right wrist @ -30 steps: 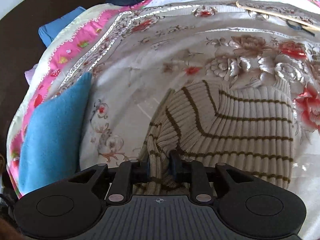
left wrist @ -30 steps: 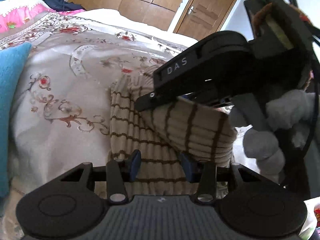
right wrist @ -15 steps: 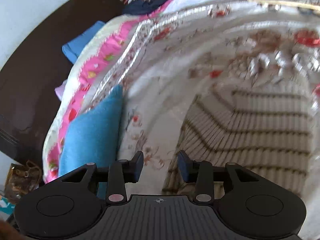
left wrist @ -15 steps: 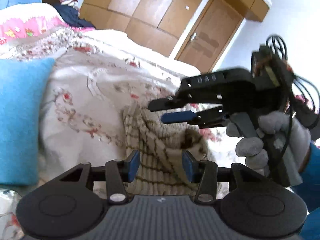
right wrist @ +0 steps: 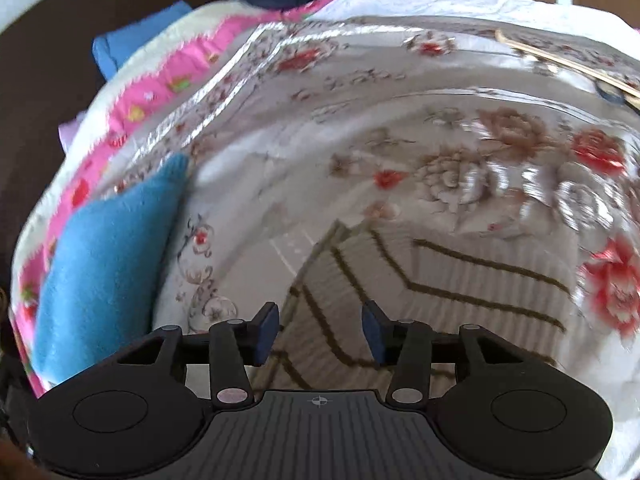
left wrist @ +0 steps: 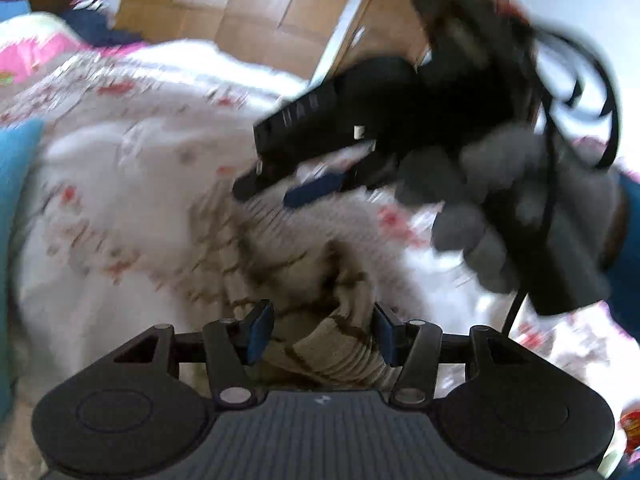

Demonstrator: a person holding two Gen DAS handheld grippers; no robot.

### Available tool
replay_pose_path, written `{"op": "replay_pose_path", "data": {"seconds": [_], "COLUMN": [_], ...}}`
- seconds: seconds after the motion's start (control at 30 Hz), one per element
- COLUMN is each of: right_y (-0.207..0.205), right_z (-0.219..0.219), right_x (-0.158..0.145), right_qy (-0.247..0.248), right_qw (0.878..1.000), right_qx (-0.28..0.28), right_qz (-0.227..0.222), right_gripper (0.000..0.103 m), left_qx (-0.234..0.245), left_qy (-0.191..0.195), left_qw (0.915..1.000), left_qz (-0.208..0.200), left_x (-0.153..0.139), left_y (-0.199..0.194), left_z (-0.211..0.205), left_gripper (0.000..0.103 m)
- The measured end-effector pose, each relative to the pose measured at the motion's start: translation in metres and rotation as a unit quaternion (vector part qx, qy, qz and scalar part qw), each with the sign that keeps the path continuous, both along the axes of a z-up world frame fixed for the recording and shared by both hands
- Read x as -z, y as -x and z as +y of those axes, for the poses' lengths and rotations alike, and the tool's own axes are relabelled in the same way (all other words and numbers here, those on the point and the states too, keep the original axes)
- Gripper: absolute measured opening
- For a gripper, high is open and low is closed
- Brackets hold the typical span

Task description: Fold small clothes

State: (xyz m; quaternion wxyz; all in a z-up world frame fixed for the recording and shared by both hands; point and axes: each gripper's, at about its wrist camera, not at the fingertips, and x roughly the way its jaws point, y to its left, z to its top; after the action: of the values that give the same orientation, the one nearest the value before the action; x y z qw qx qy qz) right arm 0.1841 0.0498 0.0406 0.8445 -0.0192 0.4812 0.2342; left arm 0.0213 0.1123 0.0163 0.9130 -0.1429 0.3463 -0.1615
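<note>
Left wrist view: the left tongs (left wrist: 322,330) are standing released, jaws having just been widening, with a bunched fold of the striped sweater (left wrist: 340,344) lying loose between them on the bed (left wrist: 120,184). Right wrist view: the right tongs (right wrist: 320,332) are hovering released, jaws having just been widening, over the sweater's edge beside the blue cushion (right wrist: 104,276).

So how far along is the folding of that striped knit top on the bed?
Partly done: the beige ribbed knit top with brown stripes lies doubled over on the floral bedspread. Nothing is gripped: the right gripper has just been opening and stands clear; the left gripper straddles a bunched edge. Tidying that bunch remains.
</note>
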Motion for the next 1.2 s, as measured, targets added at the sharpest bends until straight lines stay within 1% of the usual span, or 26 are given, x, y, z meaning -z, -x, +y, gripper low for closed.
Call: {"op": "replay_pose_path", "data": {"seconds": [0.03,0.1,0.13,0.17,0.2,0.27,0.33,0.43,0.5,0.57,0.63,0.7,0.77,0.83,0.9,0.97,1.03,1.13,1.2], "right_y": [-0.001,-0.005,-0.008,-0.009,-0.01,-0.01,-0.015,-0.022,-0.023,-0.026,-0.032,-0.037,-0.038,-0.037,-0.04,-0.04,-0.035,-0.016,0.002], "right_z": [0.006,0.012,0.012,0.011,0.011,0.01,0.008,0.012,0.017,0.015,0.009,0.006,0.009,0.012,0.012,0.011,0.008,-0.01,-0.031], "right_x": [0.005,0.011,0.012,0.009,0.006,0.0,-0.003,0.012,0.021,0.029,0.035,0.045,0.054,0.063,0.066,0.063,0.053,0.029,0.014], "right_qy": [0.014,0.028,0.018,0.008,0.002,-0.013,-0.031,-0.043,-0.049,-0.074,-0.109,-0.131,-0.135,-0.132,-0.139,-0.144,-0.144,-0.171,-0.187], "right_qw": [1.0,0.999,1.0,1.0,1.0,0.999,0.998,0.997,0.997,0.995,0.989,0.985,0.984,0.986,0.986,0.986,0.986,0.983,0.98], "right_qx": [0.004,0.01,0.017,0.021,0.025,0.032,0.048,0.061,0.062,0.074,0.094,0.108,0.107,0.097,0.084,0.08,0.074,0.065,0.062], "right_qz": [-0.008,-0.018,-0.012,-0.012,-0.019,-0.029,-0.031,-0.013,-0.007,0.005,0.025,0.041,0.041,0.028,0.033,0.037,0.03,-0.01,-0.036], "right_gripper": [0.044,0.018,0.011,0.01,0.01,0.01,0.01,0.01,0.01,0.01,0.01,0.01,0.01,0.009,0.009,0.013,0.015,0.02,0.028], "left_qx": [-0.01,-0.022,-0.027,-0.033,-0.038,-0.047,-0.055,-0.06,-0.063,-0.069,-0.076,-0.082,-0.089,-0.102,-0.111,-0.114,-0.111,-0.111,-0.111], "left_qy": [-0.002,0.01,0.018,0.022,0.025,0.031,0.037,0.044,0.041,0.031,0.026,0.023,0.018,0.013,0.008,-0.009,-0.03,-0.043,-0.052], "left_qw": [0.9998,0.9989,0.9984,0.9981,0.9978,0.9976,0.9967,0.9947,0.9946,0.9946,0.9939,0.9929,0.9918,0.9902,0.9888,0.9882,0.9882,0.988,0.9875], "left_qz": [0.018,0.04,0.045,0.047,0.047,0.041,0.047,0.07,0.071,0.071,0.076,0.084,0.09,0.095,0.1,0.102,0.101,0.098,0.099], "left_x": [0.004,0.01,0.01,0.011,0.012,0.011,0.012,0.019,0.018,0.015,0.012,0.013,0.015,0.016,0.019,0.018,0.017,0.015,0.014], "left_y": [-0.003,-0.006,-0.005,-0.004,-0.003,0.003,0.004,-0.001,0.001,0.004,0.01,0.01,0.007,0.007,0.003,0.002,0.002,0.004,0.004], "left_z": [0.004,0.011,0.015,0.019,0.022,0.027,0.031,0.034,0.03,0.028,0.03,0.03,0.031,0.033,0.037,0.033,0.026,0.022,0.019], "left_gripper": [0.057,0.046,0.043,0.038,0.033,0.031,0.03,0.028,0.028,0.028,0.027,0.027,0.027,0.027,0.029,0.031,0.031,0.033,0.033]}}
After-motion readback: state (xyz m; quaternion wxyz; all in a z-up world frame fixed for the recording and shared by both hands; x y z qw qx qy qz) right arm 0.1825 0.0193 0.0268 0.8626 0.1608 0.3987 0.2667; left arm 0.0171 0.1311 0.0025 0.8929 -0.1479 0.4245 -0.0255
